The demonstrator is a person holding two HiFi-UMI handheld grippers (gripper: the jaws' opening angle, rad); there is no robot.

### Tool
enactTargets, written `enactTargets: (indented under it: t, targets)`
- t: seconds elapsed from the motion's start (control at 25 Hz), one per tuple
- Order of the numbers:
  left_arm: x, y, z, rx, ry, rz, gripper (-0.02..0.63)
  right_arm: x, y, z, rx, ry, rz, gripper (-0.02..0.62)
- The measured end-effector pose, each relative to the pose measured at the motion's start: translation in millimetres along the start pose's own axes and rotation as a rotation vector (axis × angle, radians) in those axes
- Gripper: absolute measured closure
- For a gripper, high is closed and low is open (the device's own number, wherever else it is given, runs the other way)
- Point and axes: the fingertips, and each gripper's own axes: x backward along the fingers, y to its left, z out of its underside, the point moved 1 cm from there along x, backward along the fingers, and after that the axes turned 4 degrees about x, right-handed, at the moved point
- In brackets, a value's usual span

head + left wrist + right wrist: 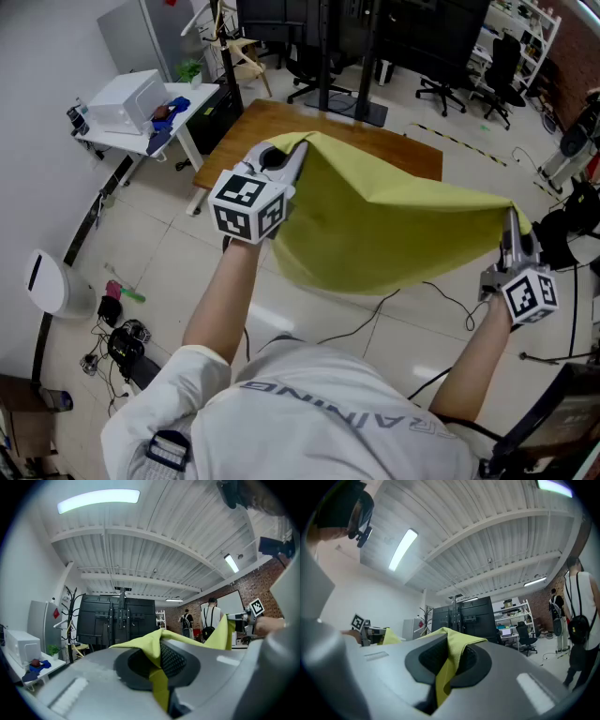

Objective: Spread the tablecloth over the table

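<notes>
A yellow-green tablecloth (394,230) hangs in the air, stretched between my two grippers above the near side of a brown wooden table (281,122). My left gripper (298,150) is shut on the cloth's left corner (157,665), which shows pinched between the jaws in the left gripper view. My right gripper (511,220) is shut on the right corner (446,667), with the fabric squeezed between its jaws. The cloth sags in the middle and hides most of the tabletop; only the far strip and left edge show.
A white desk (141,117) with a white box stands at the left. A dark stand with monitors (328,56) rises beyond the table, office chairs (450,75) behind it. Cables (441,300) trail on the tiled floor. Two people (211,618) stand far off by the brick wall.
</notes>
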Motion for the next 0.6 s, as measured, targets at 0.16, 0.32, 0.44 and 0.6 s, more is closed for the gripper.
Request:
enactTargets:
  t: [0.16,0.32,0.44,0.6]
  targets:
    - [-15,-15,-3,0.000,-0.016,-0.012,0.591,7,-19,-2,-0.021,-0.013,-0.016,0.586]
    - [-28,-18,-4,-0.003,-0.028,-0.030,0.591,5,-32,-1,-0.045,-0.035,-0.033,0.586]
    - [-42,-13,-15,-0.023,-0.048,-0.036,0.591,-1,-41,-13,-0.055,-0.070,-0.047,0.586]
    - [-67,9,-25,-0.028,-0.060,-0.020,0.591,-28,-54,-20,-0.059,-0.107,-0.045,0.586]
